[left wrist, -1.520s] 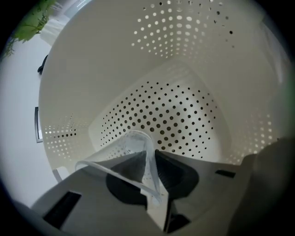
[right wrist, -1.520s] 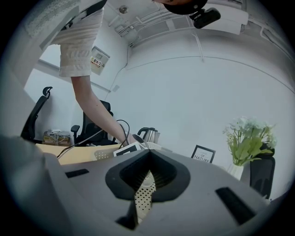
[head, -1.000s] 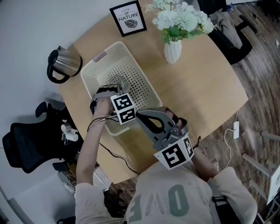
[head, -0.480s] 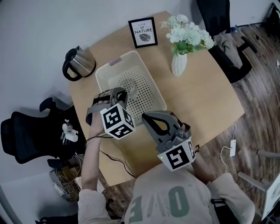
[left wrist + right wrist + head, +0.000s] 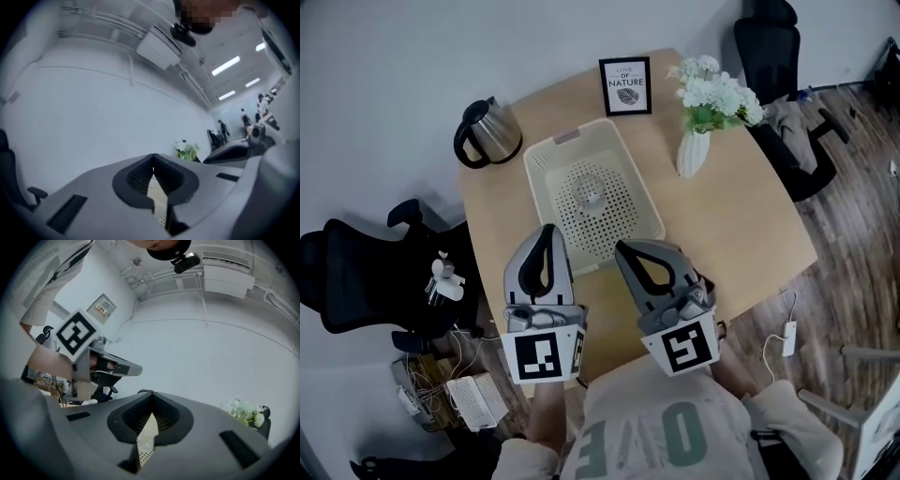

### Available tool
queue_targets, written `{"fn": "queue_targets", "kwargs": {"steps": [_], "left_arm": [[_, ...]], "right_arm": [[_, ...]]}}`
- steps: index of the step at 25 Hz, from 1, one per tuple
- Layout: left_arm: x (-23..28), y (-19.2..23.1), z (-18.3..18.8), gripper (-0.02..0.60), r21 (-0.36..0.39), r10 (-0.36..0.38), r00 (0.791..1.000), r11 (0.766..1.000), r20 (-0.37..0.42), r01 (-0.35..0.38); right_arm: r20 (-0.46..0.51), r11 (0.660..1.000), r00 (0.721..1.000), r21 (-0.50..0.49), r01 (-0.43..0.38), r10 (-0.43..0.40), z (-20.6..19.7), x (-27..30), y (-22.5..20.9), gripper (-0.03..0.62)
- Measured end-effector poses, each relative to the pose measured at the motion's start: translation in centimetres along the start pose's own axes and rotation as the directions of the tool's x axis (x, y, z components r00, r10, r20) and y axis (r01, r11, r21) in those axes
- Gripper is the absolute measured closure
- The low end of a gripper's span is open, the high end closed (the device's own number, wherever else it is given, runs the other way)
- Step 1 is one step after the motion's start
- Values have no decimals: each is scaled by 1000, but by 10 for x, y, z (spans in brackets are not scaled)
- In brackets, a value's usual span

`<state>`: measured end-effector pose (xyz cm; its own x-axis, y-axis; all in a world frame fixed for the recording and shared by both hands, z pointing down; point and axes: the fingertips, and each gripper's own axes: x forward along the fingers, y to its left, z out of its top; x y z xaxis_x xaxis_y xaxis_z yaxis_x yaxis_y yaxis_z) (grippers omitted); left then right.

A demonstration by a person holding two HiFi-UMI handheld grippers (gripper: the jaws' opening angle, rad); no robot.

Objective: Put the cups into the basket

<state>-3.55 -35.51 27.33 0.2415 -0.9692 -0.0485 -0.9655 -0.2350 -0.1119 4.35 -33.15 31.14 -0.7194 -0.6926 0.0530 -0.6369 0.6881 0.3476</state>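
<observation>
A cream perforated basket (image 5: 546,192) stands on the round wooden table (image 5: 722,225). A single small greyish cup (image 5: 589,192) rests on the basket's floor. My left gripper (image 5: 547,228) is shut and empty, raised over the basket's near end. Beside it, my right gripper (image 5: 623,247) is also shut with nothing in it. In the left gripper view the jaws (image 5: 153,157) meet at the tip, and a strip of the basket (image 5: 159,206) shows through the slit. The right gripper view shows shut jaws (image 5: 151,392) in the same way. I see no other cup.
A steel kettle (image 5: 487,131) stands left of the basket. A framed print (image 5: 625,86) and a white vase of flowers (image 5: 694,150) are at the far side. Black chairs (image 5: 356,281) flank the table, and a cable with a plug (image 5: 786,337) lies on the floor.
My left gripper has drawn back out of the basket toward the person and risen beside the right one. The cup stays in the basket. The head camera has shifted.
</observation>
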Motion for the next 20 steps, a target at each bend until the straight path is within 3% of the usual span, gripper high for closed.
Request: {"fn": "queue_targets", "kwargs": {"steps": [2,4,9,20], "left_arm": [[-21,-7,1,572,-45,69,995,997,71,-66],[-31,-17,0,572,-28,97,992,995,86,-95],[-34,-31,5,572,43,66,994,997,91,-70],[-35,-31,-3,572,25,73,996,997,59,-75]], "right_arm": [[8,1000,1000,16,8,-9,4,-1,2,595],[5,1000,1000,26,0,0,7,-1,5,595],[-9,1000,1000,8,-6,6,8,0,10,597],[0,1000,1000,8,-6,6,13,-4,8,597]]}}
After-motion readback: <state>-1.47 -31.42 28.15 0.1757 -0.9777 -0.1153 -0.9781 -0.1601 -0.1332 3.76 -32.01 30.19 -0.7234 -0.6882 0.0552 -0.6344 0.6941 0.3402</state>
